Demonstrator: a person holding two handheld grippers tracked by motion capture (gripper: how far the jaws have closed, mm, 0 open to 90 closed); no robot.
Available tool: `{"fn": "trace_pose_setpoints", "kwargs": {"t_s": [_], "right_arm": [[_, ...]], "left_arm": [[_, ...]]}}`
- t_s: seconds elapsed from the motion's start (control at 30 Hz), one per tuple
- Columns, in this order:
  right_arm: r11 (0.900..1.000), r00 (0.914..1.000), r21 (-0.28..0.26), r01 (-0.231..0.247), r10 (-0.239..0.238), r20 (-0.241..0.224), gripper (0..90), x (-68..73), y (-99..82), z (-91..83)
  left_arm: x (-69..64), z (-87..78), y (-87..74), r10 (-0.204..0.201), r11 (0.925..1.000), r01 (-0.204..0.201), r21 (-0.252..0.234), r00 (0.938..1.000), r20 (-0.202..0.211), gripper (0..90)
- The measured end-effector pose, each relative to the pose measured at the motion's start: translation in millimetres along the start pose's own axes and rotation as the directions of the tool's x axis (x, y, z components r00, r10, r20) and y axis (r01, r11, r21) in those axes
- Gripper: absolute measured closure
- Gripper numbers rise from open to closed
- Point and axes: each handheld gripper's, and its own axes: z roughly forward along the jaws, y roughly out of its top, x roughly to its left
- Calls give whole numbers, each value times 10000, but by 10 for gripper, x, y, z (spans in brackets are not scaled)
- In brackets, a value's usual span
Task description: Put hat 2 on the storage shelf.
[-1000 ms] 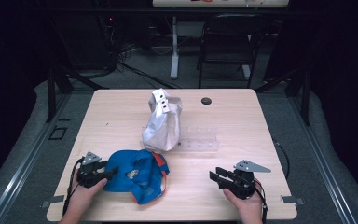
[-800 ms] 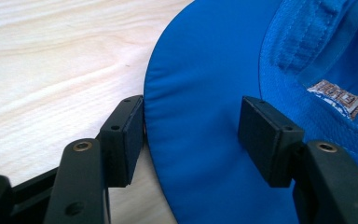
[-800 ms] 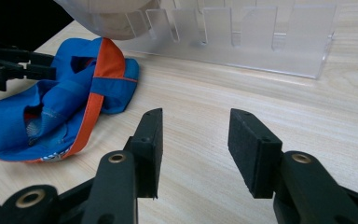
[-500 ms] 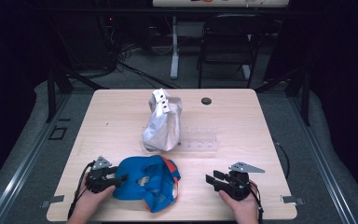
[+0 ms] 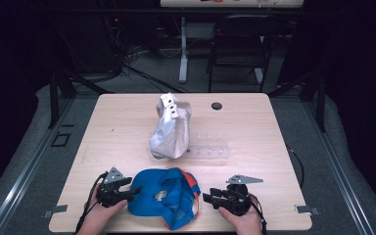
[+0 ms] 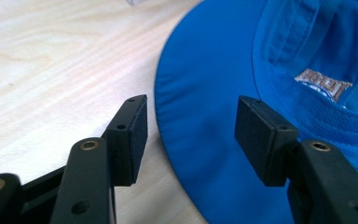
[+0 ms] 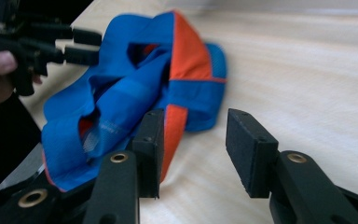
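High view: a blue fabric cap with orange panels (image 5: 164, 198) lies at the tabletop's (image 5: 127, 127) near edge between the released left gripper (image 5: 136, 191) and released right gripper (image 5: 206, 198); next, each probably must clamp an edge

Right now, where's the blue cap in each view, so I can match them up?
High view: cap at the near table edge, between the two claws.
Left gripper view: its brim fills the right half, partly between the open jaws.
Right gripper view: upper left, beyond the jaws.
Shared landmark: the left claw at the brim, also top left.
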Motion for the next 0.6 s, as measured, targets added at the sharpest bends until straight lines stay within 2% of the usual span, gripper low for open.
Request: {"fn": "trace_pose_setpoints", "kwargs": {"t_s": [0.2,0.23,0.3,0.43,0.6], "right_arm": [[9990,9986,401,-176,195,-488,573,27,-36,133],[9985,9984,497,-214,239,-509,573,25,-42,150],[9978,9973,575,-337,374,-639,572,22,-53,186],[9954,9937,768,-572,643,-923,553,18,-55,244],[9917,9901,1139,-598,735,-1196,540,27,-63,329]], "left_arm": [[56,-40,-8,-32,9998,35,-209,9999,136,445],[54,-37,-14,-2,9996,1,-297,10000,-60,447],[73,-49,-19,40,9998,-38,-180,10000,81,450],[86,-80,-38,-39,9997,38,-254,10000,-56,451],[108,-118,-75,-134,9992,125,-387,9996,-230,449]]}}
